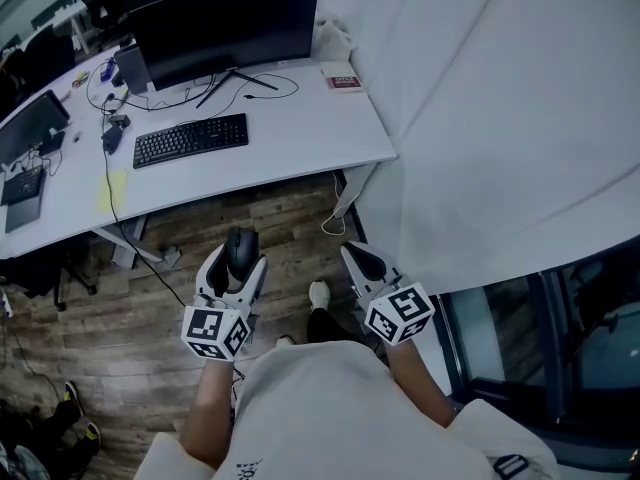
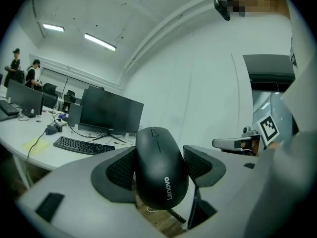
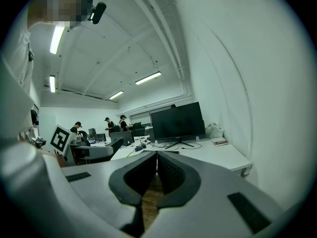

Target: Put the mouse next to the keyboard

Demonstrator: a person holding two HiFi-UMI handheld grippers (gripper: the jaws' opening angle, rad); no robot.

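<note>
I am holding the mouse (image 1: 241, 251) in my left gripper (image 1: 238, 268). Its long axis is running along my jaws, and its button end is pointing away from me toward the front edge of the desk (image 1: 300, 138). It is hanging over the wooden floor (image 1: 130, 308), short of that edge and well apart from the keyboard (image 1: 190, 139), which is lying parallel to the front edge, in front of the monitor (image 1: 225, 28).

The head view is showing only the mouse's dark back between the two white fingers. The left gripper view is showing more: the scroll wheel at the far end, the printed brand name at the near end, and the ribbed pads (image 2: 121, 170) pressing on both flanks of the mouse (image 2: 161, 167). So my left jaws are standing wide, clamping the body across its width.

My right gripper (image 1: 362, 258) is hovering beside the left one, over the same floor. The right gripper view is showing its jaws meeting at the tips, with nothing between them, and several people standing at the far end of the room.
</note>
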